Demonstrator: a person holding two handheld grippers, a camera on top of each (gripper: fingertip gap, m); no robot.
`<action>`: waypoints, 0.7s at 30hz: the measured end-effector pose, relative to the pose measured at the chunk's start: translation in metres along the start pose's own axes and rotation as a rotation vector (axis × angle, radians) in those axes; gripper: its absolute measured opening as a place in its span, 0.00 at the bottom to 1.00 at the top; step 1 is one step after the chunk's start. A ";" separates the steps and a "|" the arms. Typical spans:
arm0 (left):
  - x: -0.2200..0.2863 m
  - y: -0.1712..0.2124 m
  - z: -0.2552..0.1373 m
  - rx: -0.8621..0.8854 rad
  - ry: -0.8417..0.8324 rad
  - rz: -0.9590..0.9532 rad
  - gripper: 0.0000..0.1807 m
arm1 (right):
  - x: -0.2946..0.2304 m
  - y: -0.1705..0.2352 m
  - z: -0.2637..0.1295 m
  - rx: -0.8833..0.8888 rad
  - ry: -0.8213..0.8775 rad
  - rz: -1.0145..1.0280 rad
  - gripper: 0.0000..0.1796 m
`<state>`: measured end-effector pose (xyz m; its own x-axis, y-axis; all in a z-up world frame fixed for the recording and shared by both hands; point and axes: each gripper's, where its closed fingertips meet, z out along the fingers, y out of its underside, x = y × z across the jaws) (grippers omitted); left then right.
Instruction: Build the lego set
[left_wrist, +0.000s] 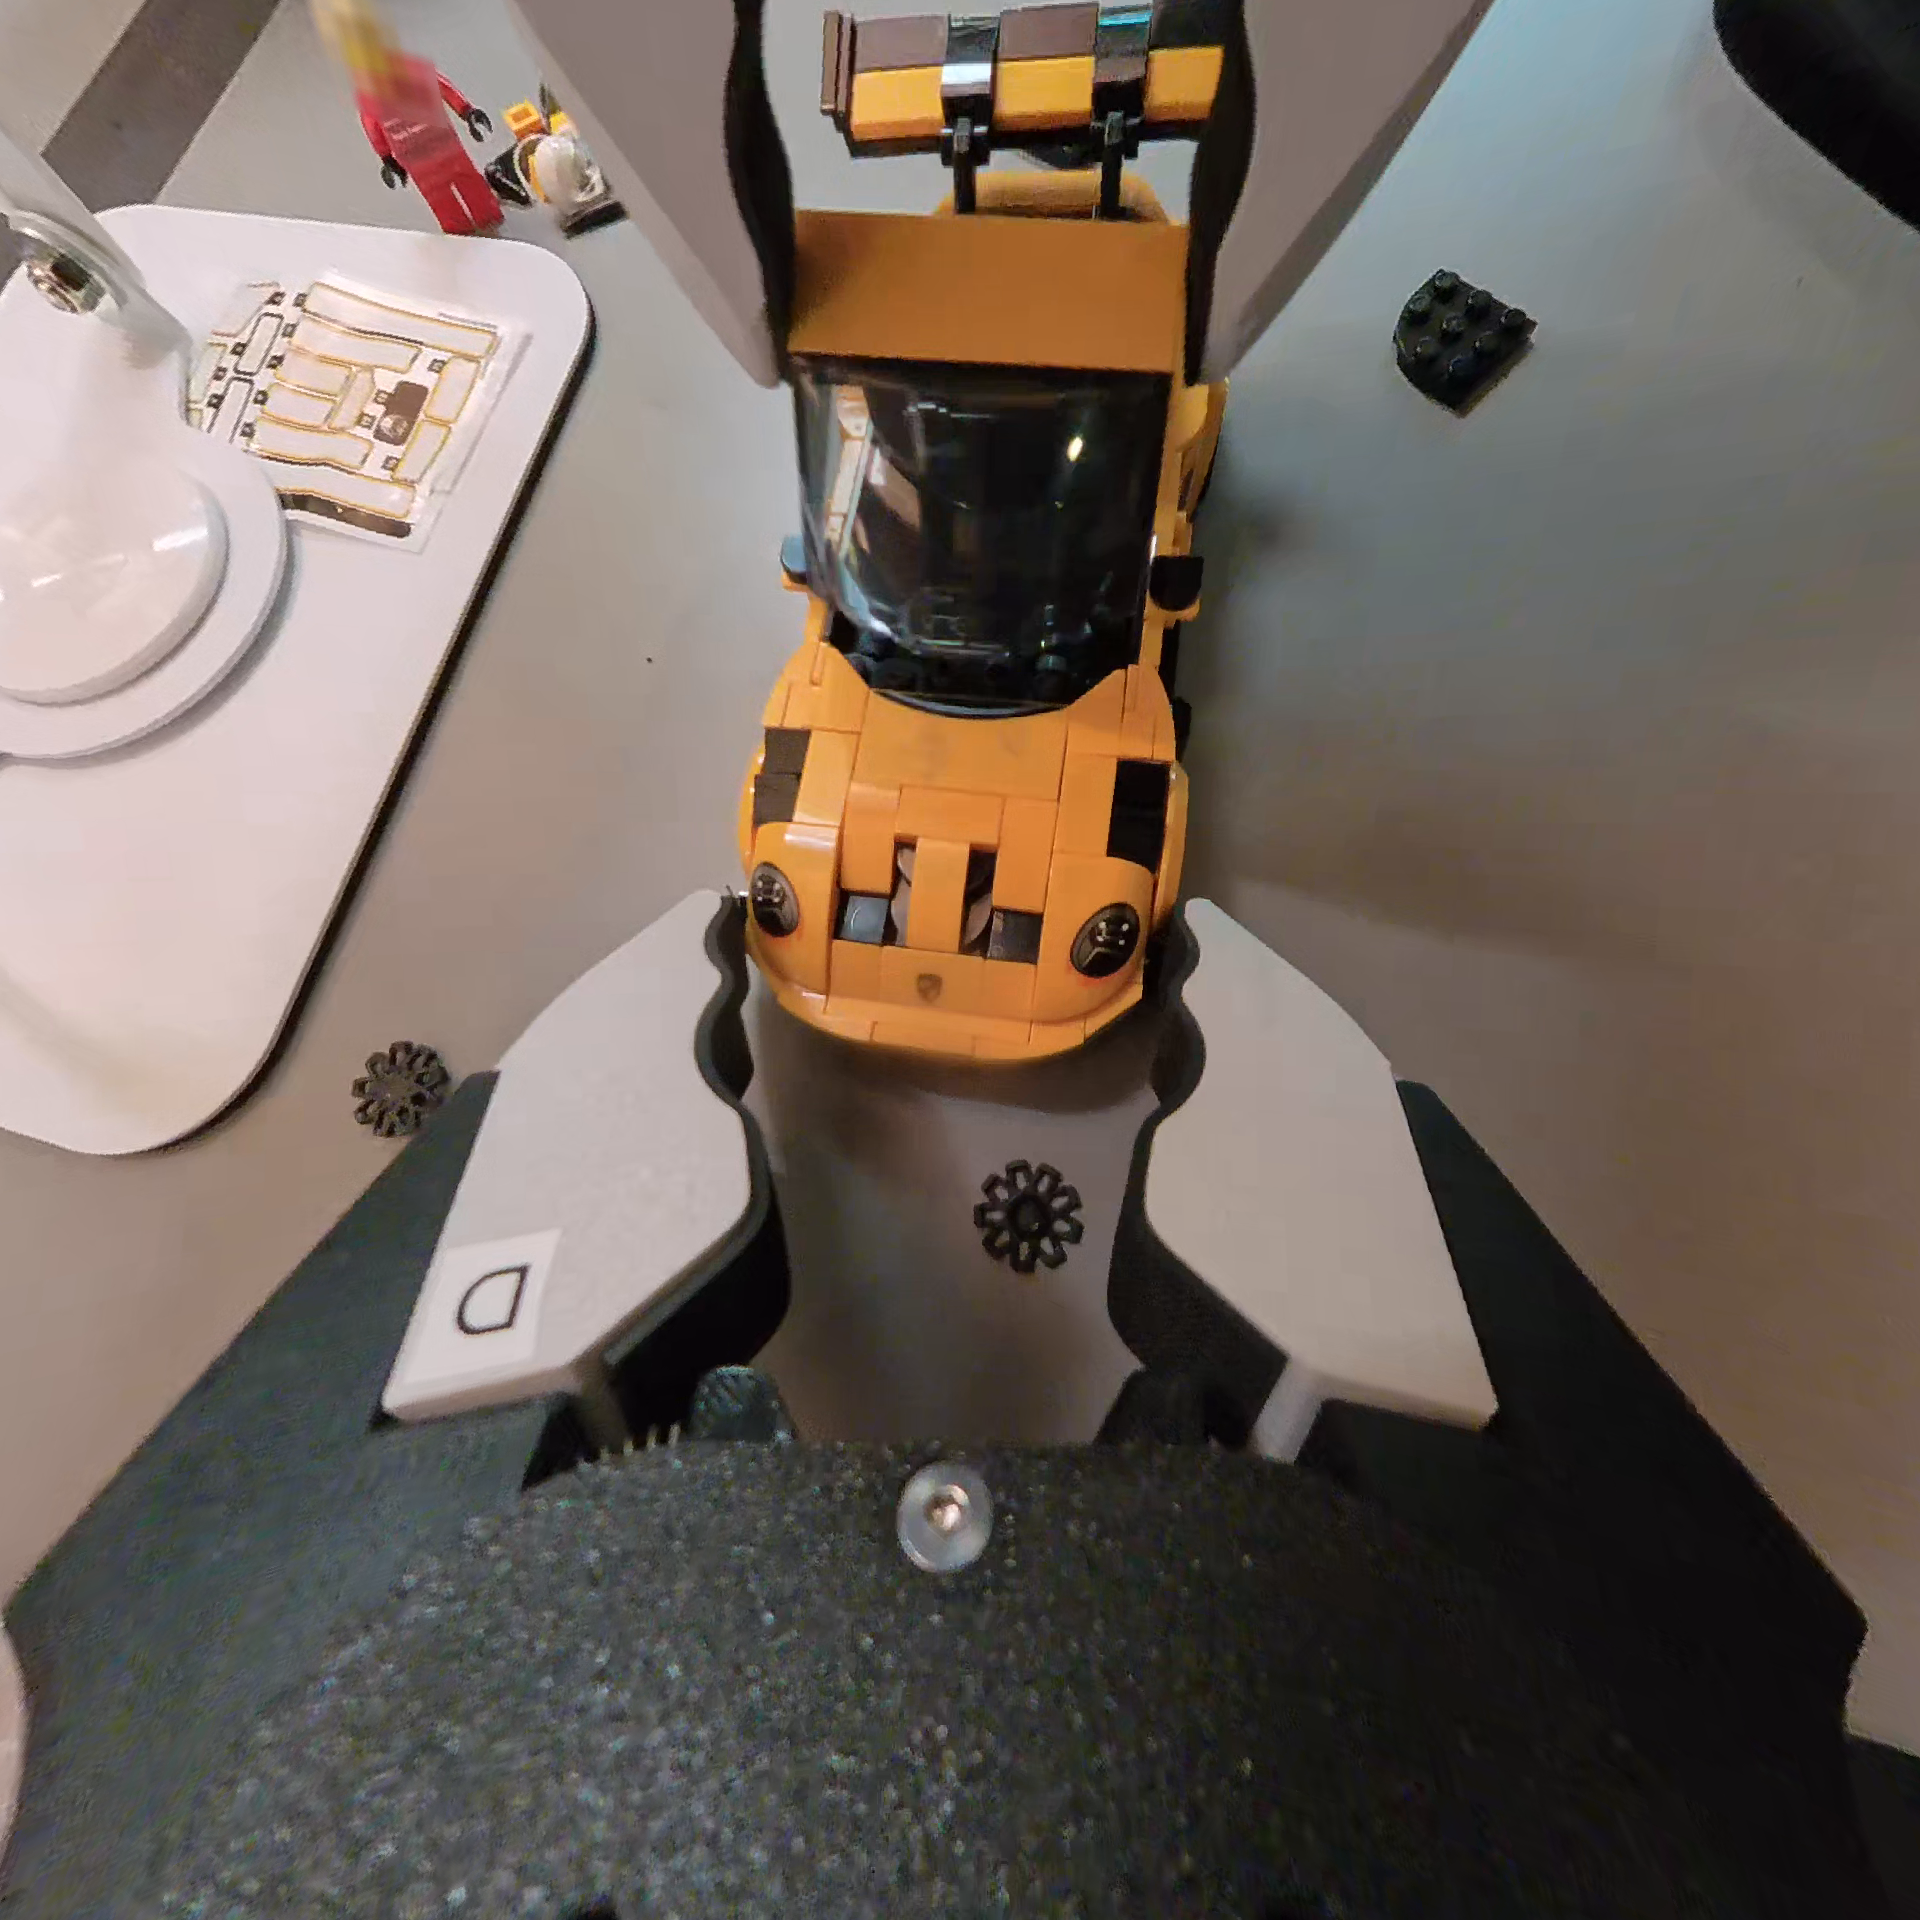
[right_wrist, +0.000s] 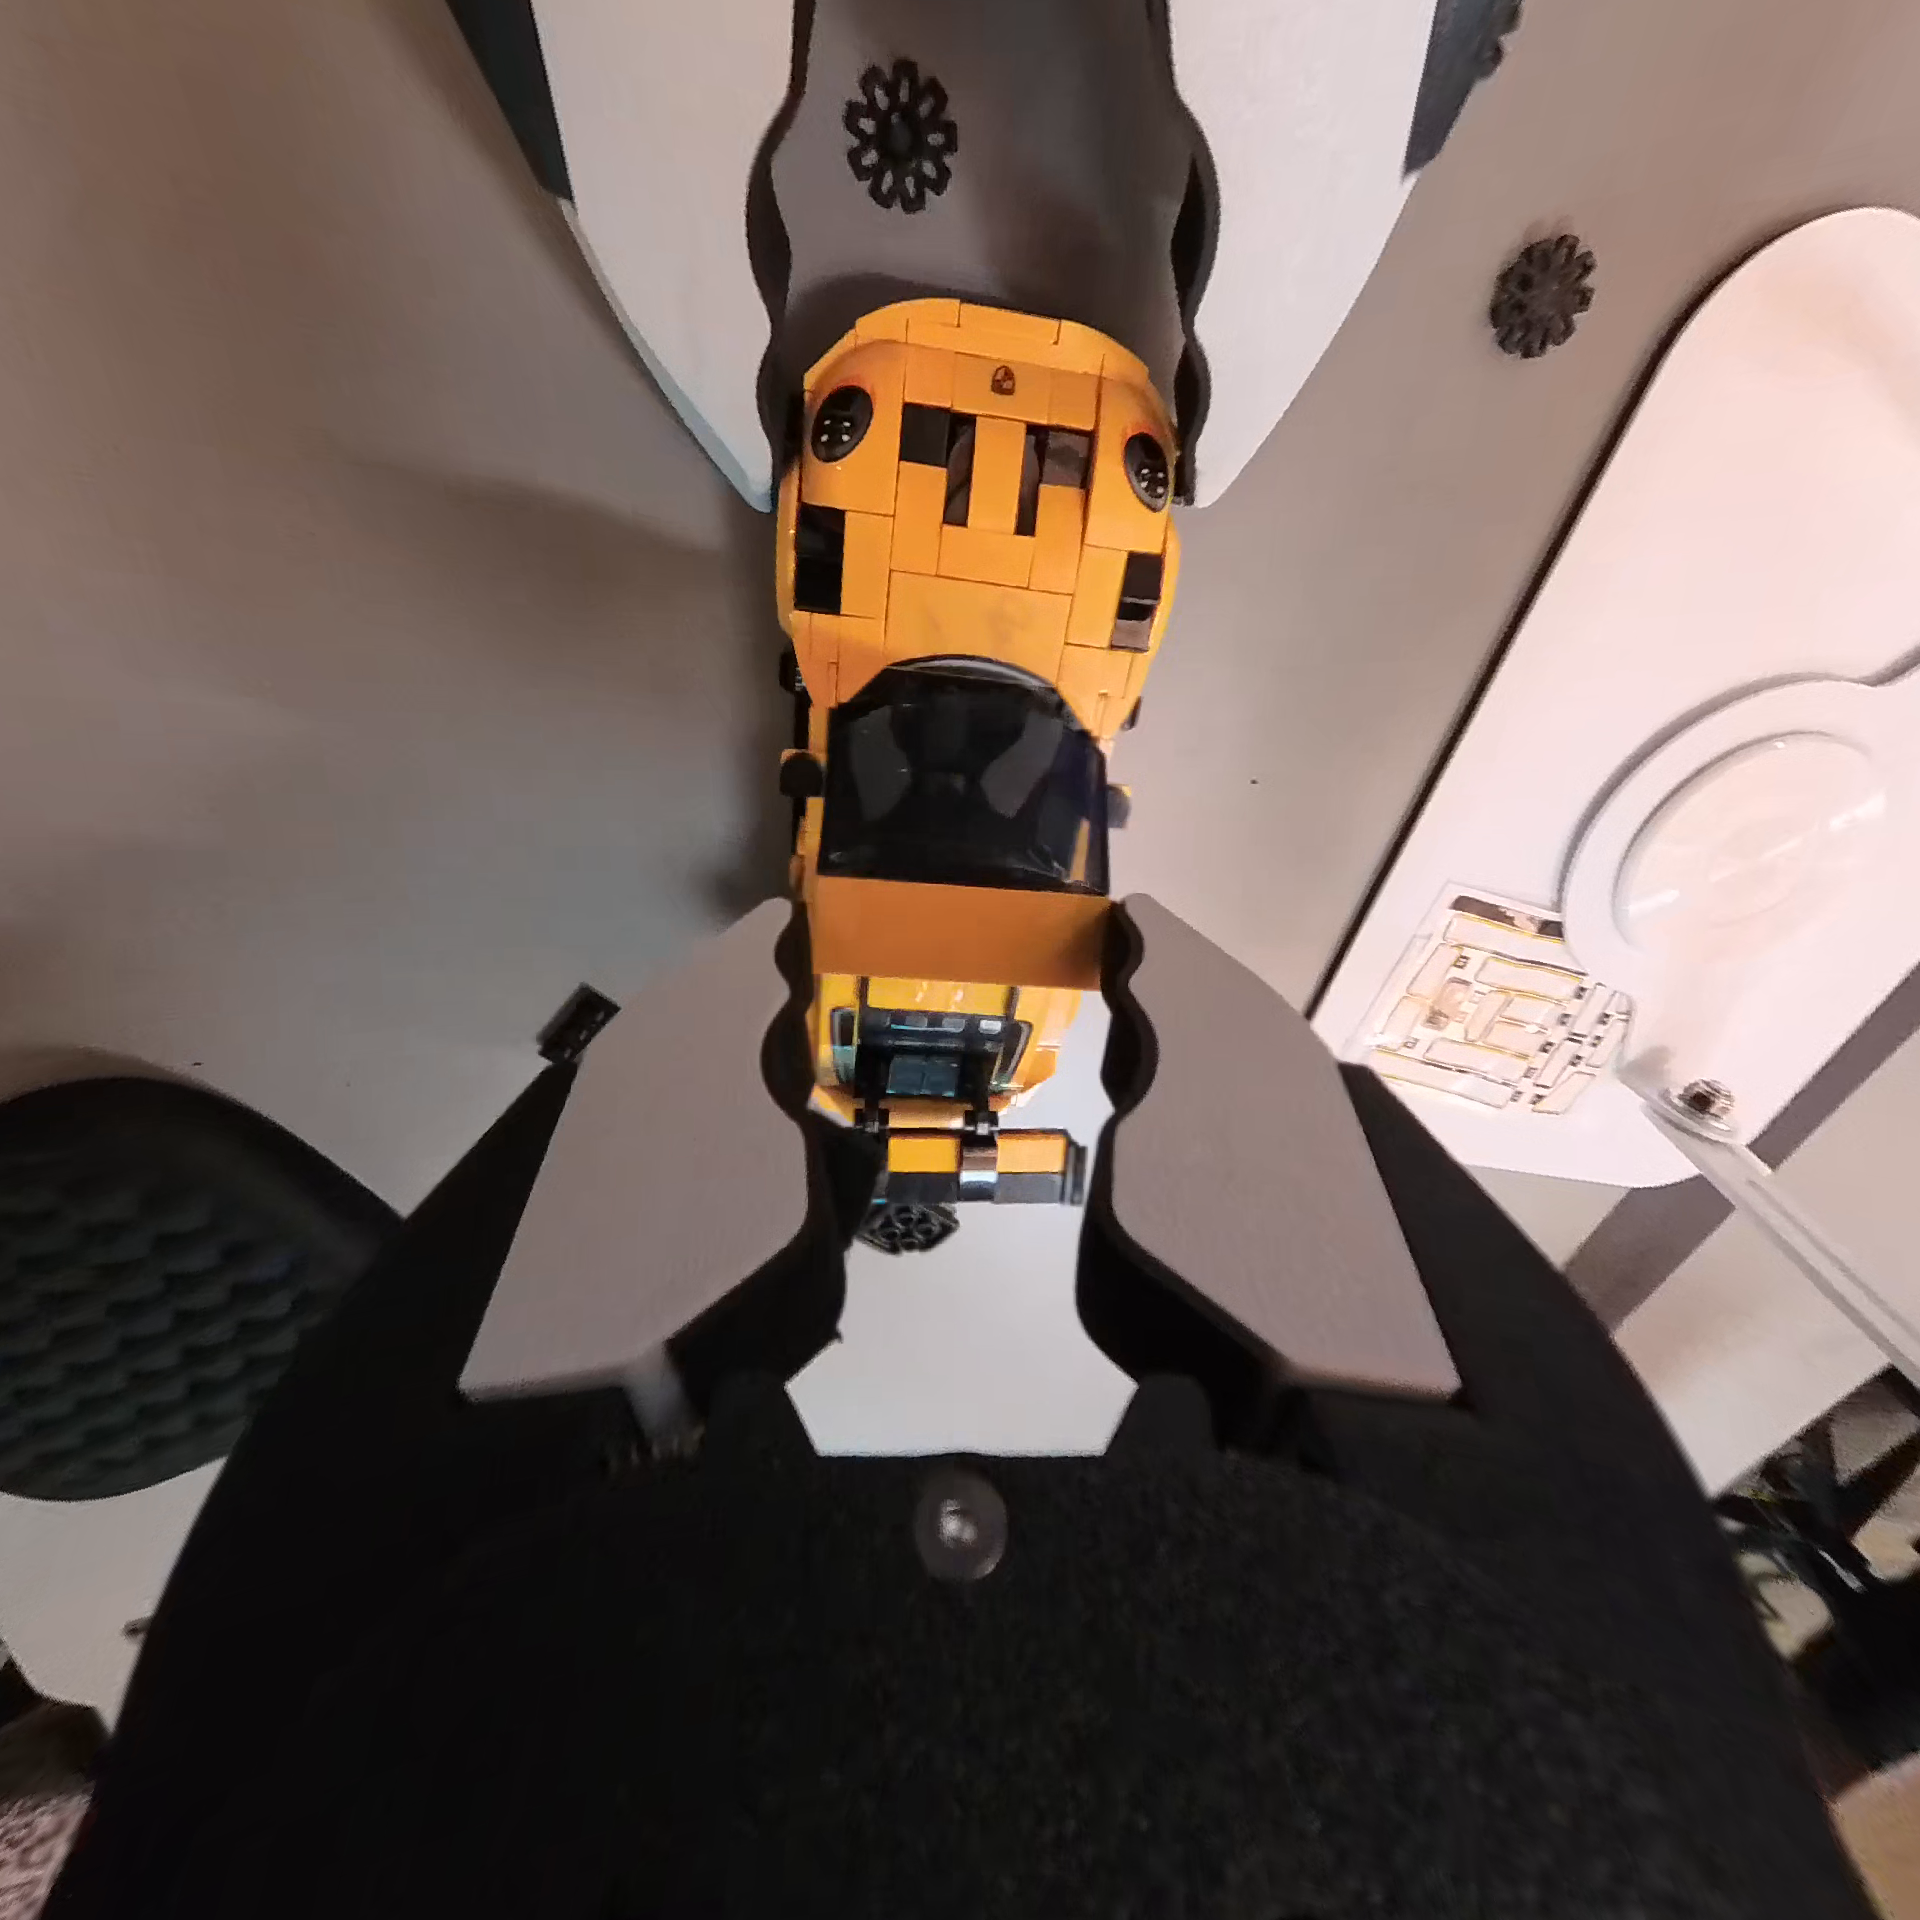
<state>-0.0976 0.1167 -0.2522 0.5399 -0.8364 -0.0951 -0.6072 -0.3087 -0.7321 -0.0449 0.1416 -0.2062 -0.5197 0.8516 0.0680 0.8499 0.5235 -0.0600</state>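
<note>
Left wrist view: yellow car (left_wrist: 961, 831) on tabletop (left_wrist: 1558, 831), nose clamped by left tongs (left_wrist: 961, 925); roof gripped by right tongs (right_wrist: 951, 925). Wheels judged pending; loose rim (left_wrist: 1029, 1216) to be picked next, one grip released first.

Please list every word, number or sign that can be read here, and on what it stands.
White label on a finger of the left hand-held gripper: one character, not quoted.
Sticker sheet: print too small to read.
Red minifigure: chest print blurred.
Yellow car: tiny nose emblem, unreadable.
</note>
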 end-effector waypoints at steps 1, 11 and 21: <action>0.000 0.000 -0.001 0.001 -0.001 -0.001 0.42 | -0.001 0.001 0.000 0.010 -0.009 0.008 0.30; -0.002 0.003 -0.008 0.046 -0.004 -0.033 0.41 | -0.025 0.020 -0.046 0.316 0.076 0.158 0.30; -0.001 -0.001 -0.003 0.047 -0.017 -0.035 0.41 | -0.106 0.024 0.007 0.473 0.032 0.263 0.30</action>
<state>-0.0994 0.1163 -0.2493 0.5707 -0.8173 -0.0797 -0.5596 -0.3160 -0.7662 0.0296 0.0642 -0.2221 -0.2856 0.9581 0.0198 0.8152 0.2538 -0.5207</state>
